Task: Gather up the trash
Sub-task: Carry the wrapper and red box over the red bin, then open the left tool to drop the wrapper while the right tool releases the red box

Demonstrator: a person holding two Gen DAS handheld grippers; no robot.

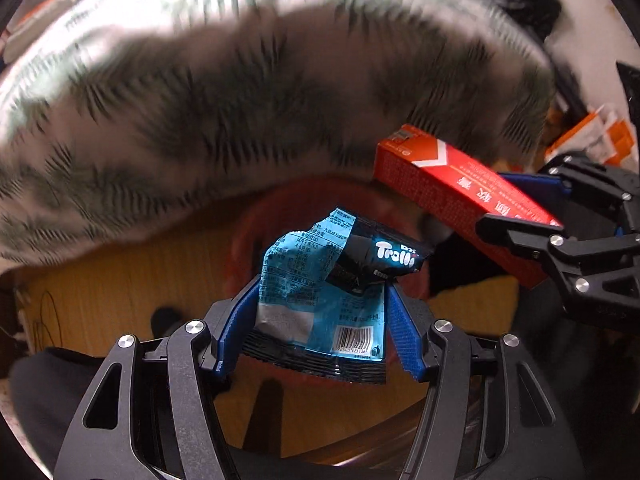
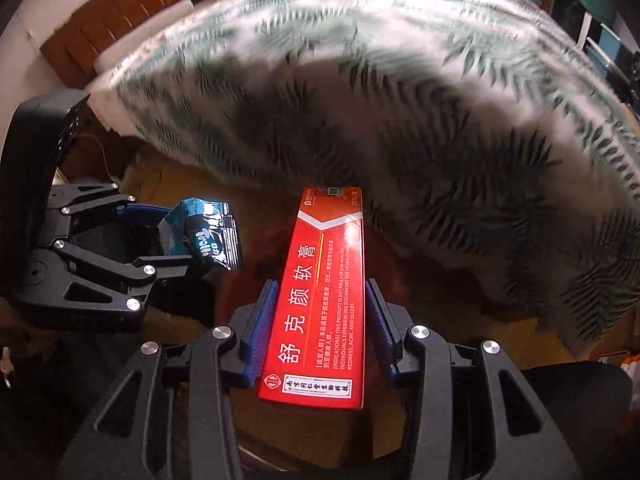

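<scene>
My left gripper [image 1: 322,292] is shut on a crumpled blue and black Trolli snack wrapper [image 1: 320,288], held above a red round bin [image 1: 256,240] on the floor. My right gripper [image 2: 320,292] is shut on a long red ointment box [image 2: 324,300], which points forward over the same dim red bin [image 2: 272,216]. In the left wrist view the red box [image 1: 452,192] and the right gripper [image 1: 520,212] come in from the right. In the right wrist view the left gripper [image 2: 196,236] with the wrapper [image 2: 204,232] is at the left.
A bed with a white fern-print cover [image 1: 240,120] fills the upper part of both views [image 2: 400,100]. A yellow-brown wooden floor [image 1: 120,280] lies below it. Orange and white packets [image 1: 600,136] lie at the right. A brown padded headboard [image 2: 120,12] is at upper left.
</scene>
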